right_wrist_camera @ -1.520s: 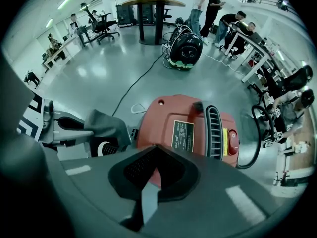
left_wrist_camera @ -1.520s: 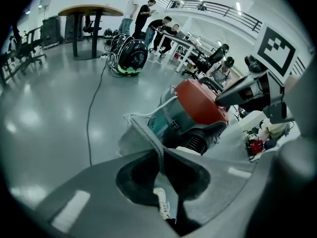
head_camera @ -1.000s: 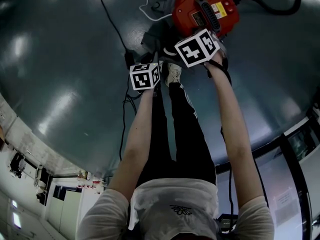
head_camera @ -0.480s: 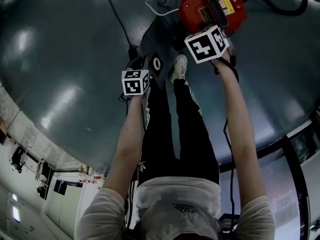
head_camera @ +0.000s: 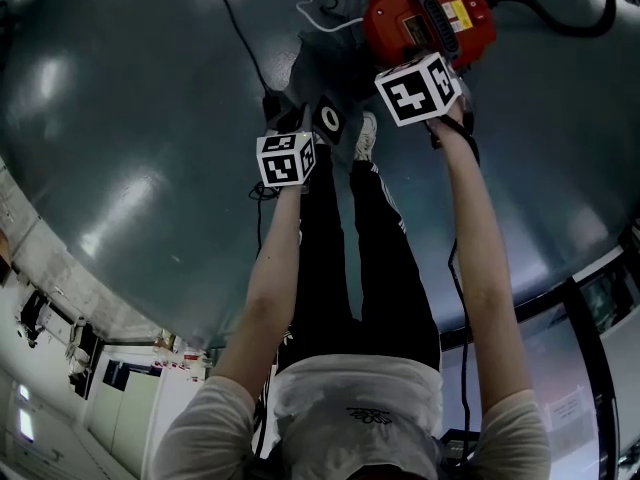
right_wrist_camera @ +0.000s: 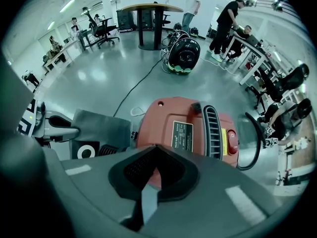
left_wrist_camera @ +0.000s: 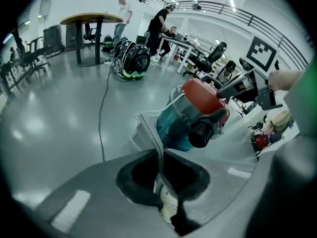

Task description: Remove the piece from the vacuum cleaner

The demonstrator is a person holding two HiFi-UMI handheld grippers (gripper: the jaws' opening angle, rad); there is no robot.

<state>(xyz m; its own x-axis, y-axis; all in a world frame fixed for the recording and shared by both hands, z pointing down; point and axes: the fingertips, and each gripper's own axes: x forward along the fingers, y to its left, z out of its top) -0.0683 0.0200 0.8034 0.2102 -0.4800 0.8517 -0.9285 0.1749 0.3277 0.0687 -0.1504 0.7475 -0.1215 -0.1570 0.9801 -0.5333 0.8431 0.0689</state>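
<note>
The red vacuum cleaner (head_camera: 430, 13) stands on the grey floor at the top of the head view. From the left gripper view its body (left_wrist_camera: 190, 115) is teal below the red top. A dark grey flat piece (head_camera: 325, 118) with a white ring lies just left of it. My left gripper (head_camera: 303, 126) is shut on that piece's edge, a thin grey strip running between the jaws (left_wrist_camera: 163, 182). My right gripper (head_camera: 428, 63) is shut, directly over the red top (right_wrist_camera: 183, 128), nothing clearly between its jaws. The piece (right_wrist_camera: 101, 125) shows left of the vacuum.
A black hose (head_camera: 540, 13) leaves the vacuum to the right, and a black cable (head_camera: 240, 58) crosses the floor to the left. The person's shoe (head_camera: 365, 138) is near the piece. Further off stand a round table (right_wrist_camera: 146, 8), a black round machine (right_wrist_camera: 184, 53), chairs and people.
The left gripper swung left and down away from the vacuum, then came back up a little. The grey piece with the white ring came into view beside it. The right gripper shifted slightly right.
</note>
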